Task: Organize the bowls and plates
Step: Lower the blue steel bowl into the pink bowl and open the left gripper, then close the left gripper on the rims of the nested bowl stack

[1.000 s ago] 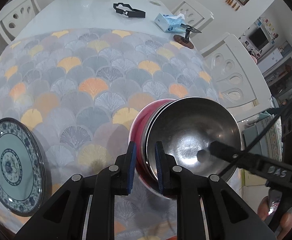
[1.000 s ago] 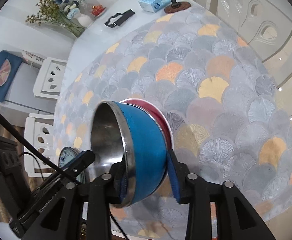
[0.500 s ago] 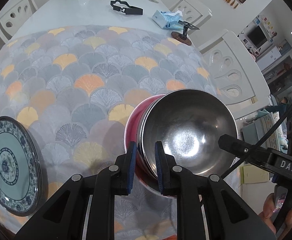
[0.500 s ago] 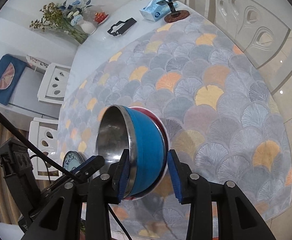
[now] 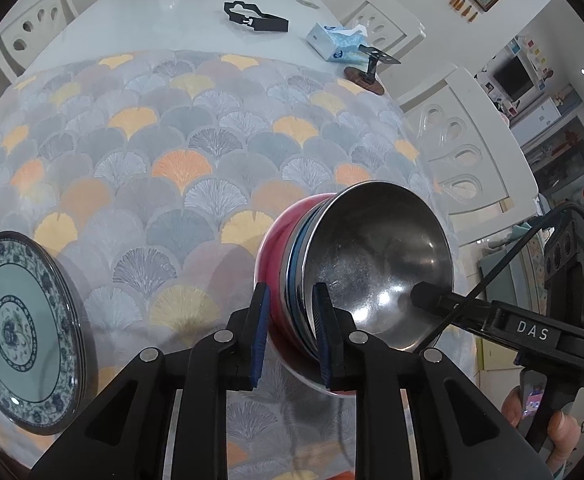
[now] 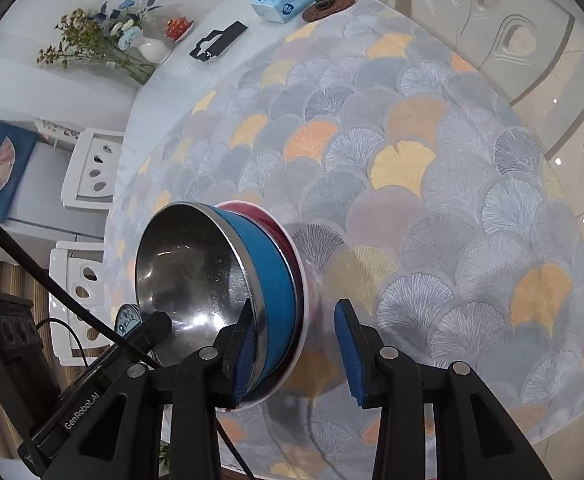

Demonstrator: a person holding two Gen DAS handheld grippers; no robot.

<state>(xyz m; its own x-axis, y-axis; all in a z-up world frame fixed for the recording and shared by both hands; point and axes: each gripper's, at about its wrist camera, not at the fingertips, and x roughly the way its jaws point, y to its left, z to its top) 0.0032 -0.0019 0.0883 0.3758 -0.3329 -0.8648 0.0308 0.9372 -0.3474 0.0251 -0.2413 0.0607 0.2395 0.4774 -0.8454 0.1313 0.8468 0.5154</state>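
Note:
A blue bowl point(image 6: 272, 268) with a steel inside point(image 5: 376, 256) sits nested in a red bowl point(image 5: 278, 248) on the patterned cloth. My left gripper point(image 5: 292, 332) straddles the near rims of both bowls, one pad on the red wall and one inside the steel; its jaws are opening and the pads still touch. My right gripper point(image 6: 296, 352) has its inner pad against the steel inside, while its outer pad stands apart from the bowls with cloth showing between. A blue-and-white plate point(image 5: 24, 332) lies at the left. A right gripper finger point(image 5: 452, 304) reaches into the bowl.
A tissue box point(image 5: 336, 40), a black stand on a wooden base point(image 5: 368, 72) and a flat black piece point(image 5: 256, 20) lie at the table's far end. White chairs point(image 5: 460, 148) line the right side. A vase of flowers point(image 6: 104, 48) stands far off. Fingers of a hand point(image 5: 564, 432) hold the right gripper.
The blue bowl has sunk into the red bowl, leaving only a blue band showing. The right gripper's outer pad, earlier against the blue wall, now stands clear of it.

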